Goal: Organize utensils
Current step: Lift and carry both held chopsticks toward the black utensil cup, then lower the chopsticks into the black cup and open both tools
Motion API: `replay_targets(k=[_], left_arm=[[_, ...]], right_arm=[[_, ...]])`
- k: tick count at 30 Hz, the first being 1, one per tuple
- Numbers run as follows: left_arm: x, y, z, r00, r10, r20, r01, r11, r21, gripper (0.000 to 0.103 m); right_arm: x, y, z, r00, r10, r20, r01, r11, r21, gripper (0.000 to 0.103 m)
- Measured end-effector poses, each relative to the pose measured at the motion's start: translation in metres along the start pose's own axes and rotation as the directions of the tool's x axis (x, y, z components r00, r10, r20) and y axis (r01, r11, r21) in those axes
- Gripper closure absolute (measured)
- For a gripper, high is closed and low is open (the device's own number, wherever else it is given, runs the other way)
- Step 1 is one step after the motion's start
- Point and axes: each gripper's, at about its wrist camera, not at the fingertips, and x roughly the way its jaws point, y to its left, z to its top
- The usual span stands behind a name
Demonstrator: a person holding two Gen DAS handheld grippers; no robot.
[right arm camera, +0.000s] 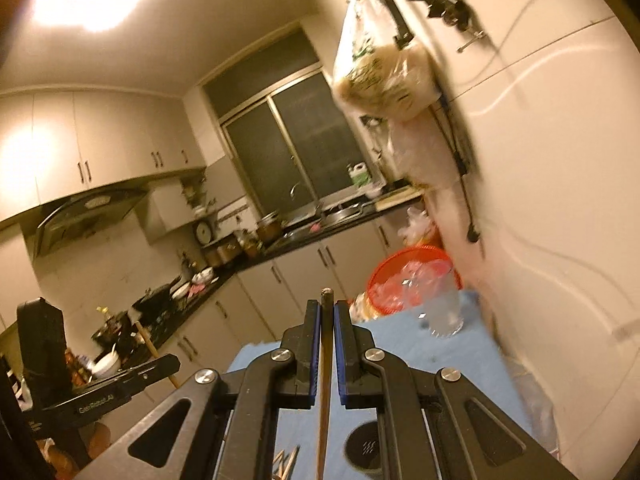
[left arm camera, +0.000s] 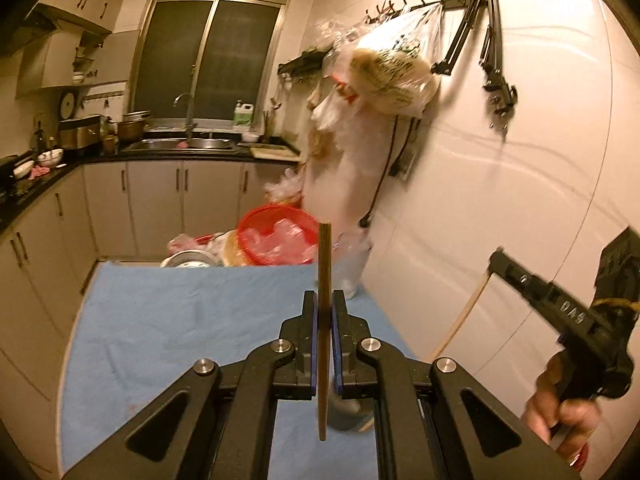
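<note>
Left wrist view: the left gripper (left arm camera: 324, 312) sits clamped on an upright chopstick (left arm camera: 324, 264) above the blue-clothed counter (left arm camera: 180, 312). It looks light, stiff and thin, likely to pivot, so a mid-shaft pinch suits it. Further right, the right gripper (right arm camera: 327, 320) is clamped on a second chopstick (right arm camera: 326, 360). Only the right wrist view shows the dark holder (right arm camera: 362, 446) below and the glass (right arm camera: 440, 312) beyond.

"DAS" reads in white on the right gripper (left arm camera: 494, 258); "GenRobot.AI" shows on the left gripper (right arm camera: 176, 360); bag (left arm camera: 394, 76) print unreadable.
</note>
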Motion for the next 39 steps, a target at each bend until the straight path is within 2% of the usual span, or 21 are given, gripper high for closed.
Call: replay_targets(k=[5,8,20,26,33,36,38,39], left_arm=[[0.02,-0.013,0.013,0.998,-0.047,0.041,0.049,0.998,-0.038,0.096],[0.04,-0.017,0.012,0.999,-0.04,0.028,0.041,0.998,-0.05,0.096],[0.116,-0.015,-0.037,0.991,-0.028,-0.13,0.016,0.995,-0.095,0.096],[0.128,-0.014,-0.05,0.984,-0.015,-0.18,-0.001,0.996,-0.087,0.096],[0.134,-0.012,-0.057,0.981,-0.007,-0.195,-0.008,0.997,-0.077,0.096],[0.134,-0.012,-0.057,0.979,-0.017,-0.202,0.002,0.997,-0.077,0.091],[0.129,-0.011,-0.056,0.98,-0.023,-0.198,0.007,0.996,-0.084,0.076],[0.126,-0.009,-0.057,0.981,-0.024,-0.191,0.008,0.997,-0.082,0.074]], right_arm=[[0.009,-0.017,0.013,0.998,-0.045,0.039,0.044,0.999,0.024,0.096],[0.022,-0.027,0.013,0.994,-0.097,0.04,0.096,0.995,0.007,0.096],[0.073,-0.072,-0.027,0.987,-0.094,-0.127,0.102,0.993,0.054,0.096],[0.083,-0.083,-0.046,0.979,-0.085,-0.187,0.099,0.993,0.064,0.096],[0.084,-0.087,-0.055,0.972,-0.082,-0.218,0.102,0.992,0.079,0.093],[0.085,-0.085,-0.055,0.971,-0.087,-0.224,0.104,0.992,0.068,0.093],[0.083,-0.083,-0.054,0.97,-0.084,-0.228,0.102,0.993,0.067,0.093],[0.081,-0.081,-0.053,0.971,-0.082,-0.226,0.1,0.993,0.069,0.093]])
